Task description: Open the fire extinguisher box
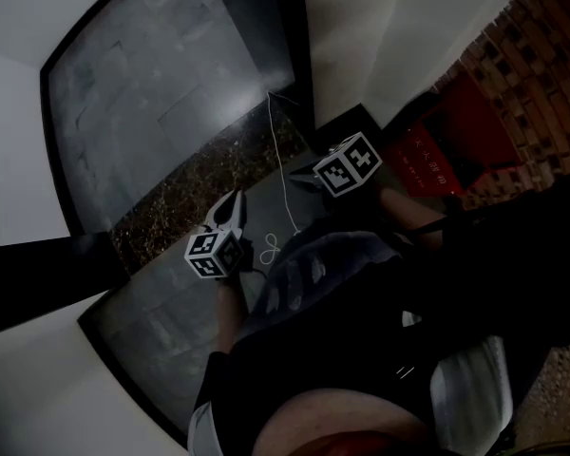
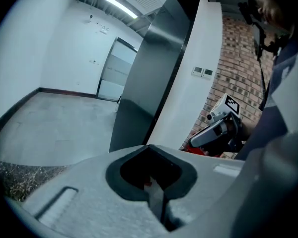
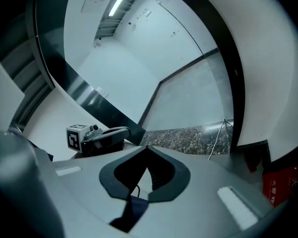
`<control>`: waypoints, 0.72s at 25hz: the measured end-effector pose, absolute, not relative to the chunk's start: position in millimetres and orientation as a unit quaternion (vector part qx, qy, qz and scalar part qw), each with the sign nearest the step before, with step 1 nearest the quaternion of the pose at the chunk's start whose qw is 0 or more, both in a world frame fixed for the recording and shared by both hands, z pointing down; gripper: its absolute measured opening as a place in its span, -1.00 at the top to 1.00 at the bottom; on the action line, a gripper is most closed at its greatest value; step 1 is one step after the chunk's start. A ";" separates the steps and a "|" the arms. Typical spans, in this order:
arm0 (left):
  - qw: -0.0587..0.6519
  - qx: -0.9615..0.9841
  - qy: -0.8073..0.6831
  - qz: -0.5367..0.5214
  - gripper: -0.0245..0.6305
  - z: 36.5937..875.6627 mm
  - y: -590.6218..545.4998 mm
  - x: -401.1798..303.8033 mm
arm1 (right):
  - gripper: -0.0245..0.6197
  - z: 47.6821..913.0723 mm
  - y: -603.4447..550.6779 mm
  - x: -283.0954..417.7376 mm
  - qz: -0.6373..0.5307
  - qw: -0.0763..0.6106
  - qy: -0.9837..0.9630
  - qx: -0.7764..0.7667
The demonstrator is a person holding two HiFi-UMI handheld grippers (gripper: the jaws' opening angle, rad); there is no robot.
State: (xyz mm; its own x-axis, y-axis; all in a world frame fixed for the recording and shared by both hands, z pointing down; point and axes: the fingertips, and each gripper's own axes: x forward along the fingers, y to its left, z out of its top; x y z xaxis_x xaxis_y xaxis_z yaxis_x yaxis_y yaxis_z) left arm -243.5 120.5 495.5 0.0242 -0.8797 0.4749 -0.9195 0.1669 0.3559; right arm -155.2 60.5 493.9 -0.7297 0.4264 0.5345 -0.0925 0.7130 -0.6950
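The red fire extinguisher box (image 1: pixel 444 145) stands on the floor at the foot of a brick wall (image 1: pixel 541 74), to the right in the head view. My right gripper (image 1: pixel 299 174) hangs to the left of the box, apart from it, jaws together and empty. Lower and further left, my left gripper (image 1: pixel 236 199) is shut on nothing as well. In the left gripper view the jaws (image 2: pixel 149 147) meet, with the right gripper (image 2: pixel 219 125) and a bit of the red box (image 2: pixel 198 148) beyond. In the right gripper view the jaws (image 3: pixel 148 148) meet, and the box (image 3: pixel 279 186) shows at the right edge.
A thin white cord (image 1: pixel 283 174) runs across the dark speckled floor strip (image 1: pixel 199 183). White walls with black skirting enclose a grey tiled floor (image 1: pixel 161 74). A steel-clad column (image 2: pixel 149 78) stands ahead of the left gripper. The person's dark sleeves and body fill the head view's lower right.
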 end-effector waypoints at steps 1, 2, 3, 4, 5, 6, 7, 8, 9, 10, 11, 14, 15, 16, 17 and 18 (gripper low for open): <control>0.310 0.642 -0.701 0.031 0.93 495.9 116.0 -247.6 | 0.92 495.4 57.0 -160.4 0.365 0.357 -0.854 -0.101; 0.309 0.639 -0.703 0.029 0.93 495.7 110.9 -251.4 | 0.92 496.2 52.7 -165.8 0.363 0.361 -0.853 -0.105; 0.308 0.637 -0.706 0.029 0.93 495.0 106.1 -254.9 | 0.92 496.4 48.4 -171.3 0.361 0.363 -0.852 -0.110; 0.307 0.635 -0.708 0.031 0.93 494.5 102.0 -258.6 | 0.92 496.0 44.6 -177.2 0.359 0.366 -0.851 -0.115; 0.307 0.632 -0.711 0.035 0.93 494.2 98.5 -262.7 | 0.92 495.0 41.2 -183.4 0.357 0.368 -0.850 -0.122; 0.306 0.629 -0.713 0.039 0.93 493.8 95.1 -267.1 | 0.92 493.7 38.0 -189.7 0.356 0.369 -0.849 -0.129; 0.305 0.626 -0.716 0.044 0.93 493.0 91.1 -271.7 | 0.92 492.3 34.8 -195.8 0.354 0.371 -0.848 -0.136; 0.303 0.623 -0.719 0.048 0.93 491.3 86.5 -276.1 | 0.92 491.3 31.3 -201.5 0.353 0.373 -0.846 -0.143; 0.300 0.621 -0.722 0.051 0.93 488.4 81.4 -280.4 | 0.92 490.6 27.5 -207.2 0.352 0.375 -0.844 -0.149; 0.296 0.619 -0.725 0.053 0.93 484.7 76.7 -284.8 | 0.92 490.2 24.0 -213.5 0.350 0.378 -0.843 -0.156; 0.292 0.617 -0.729 0.051 0.93 480.9 73.2 -289.6 | 0.92 489.8 21.3 -220.4 0.348 0.380 -0.841 -0.163; 0.294 0.601 -0.742 0.039 0.93 477.2 76.1 -300.8 | 0.92 489.3 19.7 -239.6 0.339 0.390 -0.837 -0.180; 0.299 0.595 -0.746 0.036 0.93 478.7 80.3 -302.6 | 0.92 489.1 21.4 -244.0 0.337 0.392 -0.836 -0.182; 0.303 0.590 -0.748 0.034 0.93 480.2 83.8 -303.9 | 0.92 488.6 23.2 -247.6 0.335 0.394 -0.836 -0.185; 0.304 0.587 -0.750 0.034 0.93 480.6 85.4 -304.9 | 0.92 487.4 24.6 -250.7 0.331 0.394 -0.836 -0.189; 0.302 0.586 -0.751 0.034 0.93 479.7 85.6 -305.9 | 0.92 486.2 25.5 -253.1 0.328 0.395 -0.836 -0.194</control>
State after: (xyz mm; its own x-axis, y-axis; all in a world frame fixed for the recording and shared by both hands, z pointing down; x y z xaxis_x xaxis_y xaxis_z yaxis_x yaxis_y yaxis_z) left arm -305.9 85.6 479.7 -0.1303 -0.8603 0.4929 -0.9009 0.3103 0.3034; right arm -253.1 25.5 486.2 -0.6126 0.5830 0.5337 0.0650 0.7101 -0.7011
